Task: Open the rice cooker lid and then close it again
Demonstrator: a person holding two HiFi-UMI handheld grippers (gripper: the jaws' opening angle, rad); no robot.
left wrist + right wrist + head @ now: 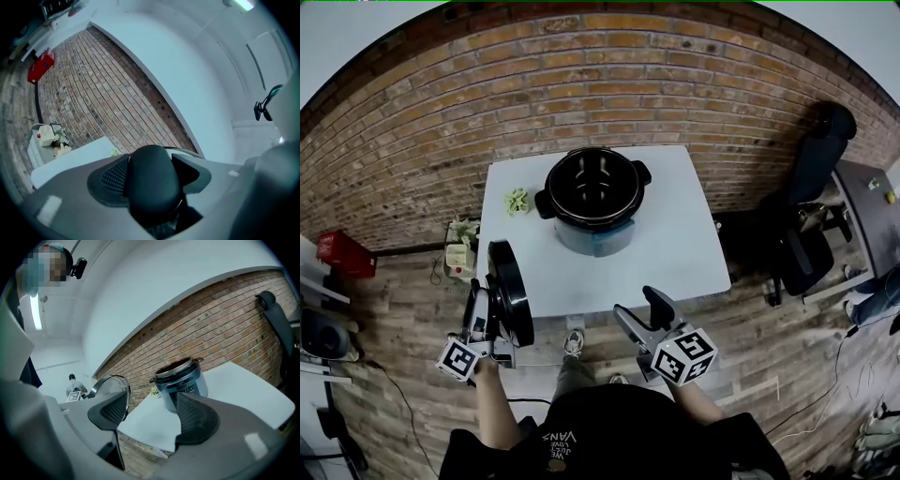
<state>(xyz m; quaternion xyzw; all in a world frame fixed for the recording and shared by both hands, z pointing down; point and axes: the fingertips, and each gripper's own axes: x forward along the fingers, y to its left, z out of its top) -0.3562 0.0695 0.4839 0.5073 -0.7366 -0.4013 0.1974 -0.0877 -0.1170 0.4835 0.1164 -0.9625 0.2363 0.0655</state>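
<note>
The rice cooker (593,202) stands lidless on the white table (684,262), its dark pot showing. In the right gripper view the cooker (180,383) is ahead of the jaws, on the table (248,394). My left gripper (490,314) is shut on the lid's black knob (152,187), which fills the gap between its pads (114,177). The lid (510,291) stands on edge at the table's front left corner. From the right gripper view the lid (111,386) appears at left. My right gripper (643,315) hovers before the table's front edge, open and empty (152,411).
A small green plant piece (517,201) lies on the table left of the cooker. On the floor at left are a red crate (342,253) and a white box with flowers (457,249). A black office chair (811,192) stands right of the table. Brick wall behind.
</note>
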